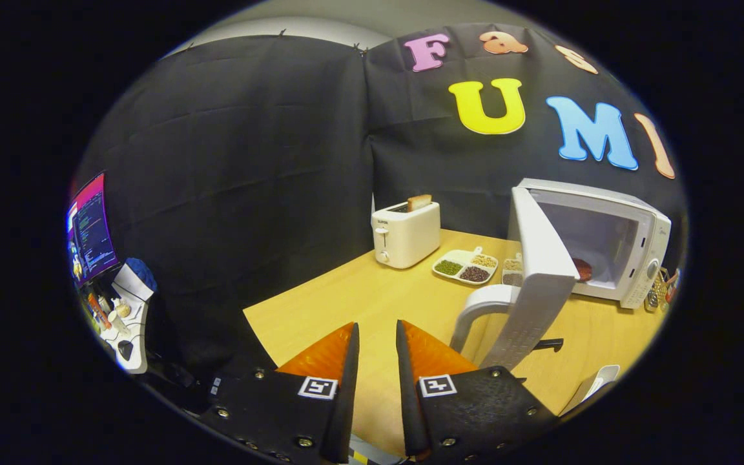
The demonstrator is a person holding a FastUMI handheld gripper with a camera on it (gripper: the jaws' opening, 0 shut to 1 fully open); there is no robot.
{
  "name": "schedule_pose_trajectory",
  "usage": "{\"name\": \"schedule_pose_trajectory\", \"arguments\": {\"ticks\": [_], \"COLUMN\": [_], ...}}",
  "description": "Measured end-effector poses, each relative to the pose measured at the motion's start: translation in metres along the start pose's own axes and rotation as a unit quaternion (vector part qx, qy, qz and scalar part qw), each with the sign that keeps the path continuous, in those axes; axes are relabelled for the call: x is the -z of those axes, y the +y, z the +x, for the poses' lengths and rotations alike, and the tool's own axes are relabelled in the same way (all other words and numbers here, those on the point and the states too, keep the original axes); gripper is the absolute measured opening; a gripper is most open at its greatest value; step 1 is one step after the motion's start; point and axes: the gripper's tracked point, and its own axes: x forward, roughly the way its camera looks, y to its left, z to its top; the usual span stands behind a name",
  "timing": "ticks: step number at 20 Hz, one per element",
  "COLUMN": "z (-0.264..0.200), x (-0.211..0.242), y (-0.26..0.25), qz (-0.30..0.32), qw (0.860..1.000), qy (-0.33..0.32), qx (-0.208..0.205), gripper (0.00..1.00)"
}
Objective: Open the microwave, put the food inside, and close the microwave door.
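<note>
The gripper [377, 336] stood nearly closed, a narrow gap between its fingers, holding nothing, above the table [372, 290]. At two o'clock from it, the microwave [604, 242] stood with its door [537, 284] swung wide; the food [582, 269] lay inside. A toaster [405, 234] stood at twelve o'clock, a tray [466, 265] beside it.

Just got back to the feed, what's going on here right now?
The microwave stands on the table with its door swung open, and the food already sits inside. The gripper hovers over the table, fingers slightly apart, holding nothing. Closing the door is what remains.
</note>
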Motion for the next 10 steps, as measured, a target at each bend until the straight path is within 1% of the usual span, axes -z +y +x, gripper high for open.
{"name": "schedule_pose_trajectory", "arguments": {"ticks": [1,2,3,5,6,8,10], "z": [-0.001,-0.001,-0.009,-0.004,-0.003,-0.008,-0.010], "x": [0.001,-0.003,-0.001,0.000,0.000,0.002,0.006], "y": [-0.011,-0.031,-0.039,-0.034,-0.035,-0.039,-0.046], "qz": [0.000,0.008,0.023,0.058,0.059,0.036,0.031], "qw": [1.000,0.999,0.998,0.997,0.997,0.998,0.998], "qy": [0.002,-0.006,-0.003,0.000,-0.001,0.002,0.005], "qx": [0.016,0.052,0.056,0.045,0.045,0.057,0.062], "gripper": [0.32,0.17,0.02,0.02,0.00,0.00,0.01]}}
